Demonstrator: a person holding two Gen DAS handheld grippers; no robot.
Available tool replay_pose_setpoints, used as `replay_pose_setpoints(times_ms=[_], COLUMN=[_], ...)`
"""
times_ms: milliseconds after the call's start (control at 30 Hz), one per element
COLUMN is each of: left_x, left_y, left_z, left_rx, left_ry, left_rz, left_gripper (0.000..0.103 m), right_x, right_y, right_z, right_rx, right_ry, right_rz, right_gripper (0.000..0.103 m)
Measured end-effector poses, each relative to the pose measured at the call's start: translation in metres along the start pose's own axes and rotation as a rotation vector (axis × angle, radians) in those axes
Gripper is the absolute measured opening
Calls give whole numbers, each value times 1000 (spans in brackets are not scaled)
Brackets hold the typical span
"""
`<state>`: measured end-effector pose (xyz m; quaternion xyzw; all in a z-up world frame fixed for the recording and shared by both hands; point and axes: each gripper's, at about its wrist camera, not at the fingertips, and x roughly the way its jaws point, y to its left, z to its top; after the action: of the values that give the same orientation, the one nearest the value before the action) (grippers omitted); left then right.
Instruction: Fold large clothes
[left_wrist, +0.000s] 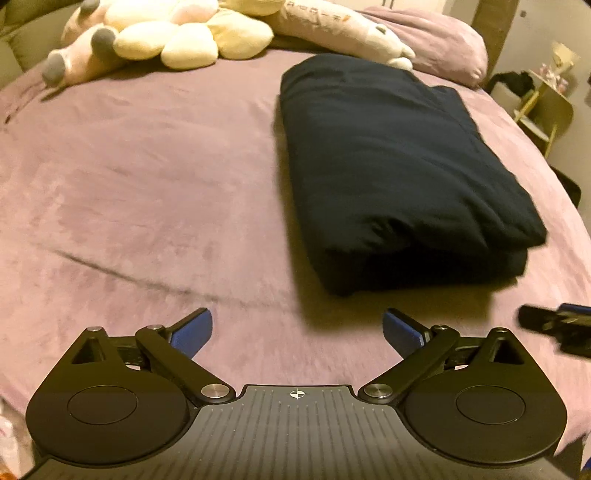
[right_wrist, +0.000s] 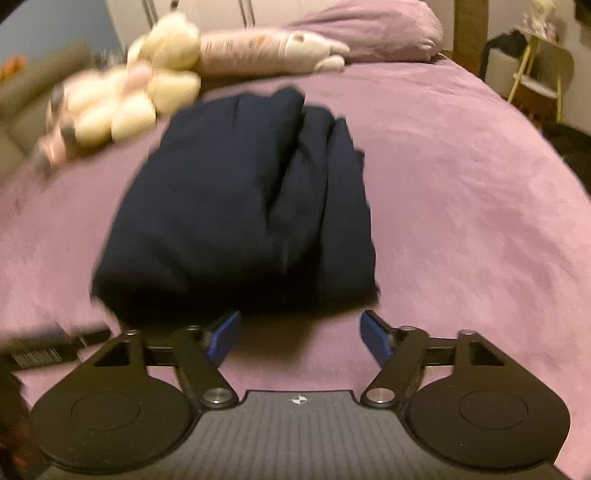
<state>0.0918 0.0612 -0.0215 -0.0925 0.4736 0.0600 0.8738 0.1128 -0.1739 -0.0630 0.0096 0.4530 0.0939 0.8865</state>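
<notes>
A dark navy garment (left_wrist: 391, 162) lies folded into a thick rectangular bundle on the purple bed cover (left_wrist: 147, 184). My left gripper (left_wrist: 297, 330) is open and empty, above the cover to the near left of the bundle. My right gripper (right_wrist: 300, 332) is open and empty, just short of the bundle's (right_wrist: 243, 206) near edge. The right gripper's tip also shows at the right edge of the left wrist view (left_wrist: 554, 325). The left gripper shows blurred at the left edge of the right wrist view (right_wrist: 40, 350).
Cream and pink plush toys (left_wrist: 166, 37) and a long pink plush (left_wrist: 347, 33) lie at the head of the bed, next to a purple pillow (left_wrist: 443, 48). A chair with dark clothing (left_wrist: 532, 99) stands beside the bed on the right.
</notes>
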Motion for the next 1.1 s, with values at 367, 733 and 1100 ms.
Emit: replay_pose_setpoints(times_ms=[367,733,1100], left_x=[-41,-47,-46], left_y=[-18,-17,-23], left_z=[13,12,10], left_rx=[40,50,65], left_ry=[-118,-136,-134], left_rz=[73,84,86], left_gripper=[103,103,103], right_x=[-18,-29,-28], right_y=[46,56,55], right_z=[7,11,10], right_rx=[-69,-63,-40], right_ry=[13,-10,0], right_rz=[-103,-123,-131], right_gripper=[87,93,96])
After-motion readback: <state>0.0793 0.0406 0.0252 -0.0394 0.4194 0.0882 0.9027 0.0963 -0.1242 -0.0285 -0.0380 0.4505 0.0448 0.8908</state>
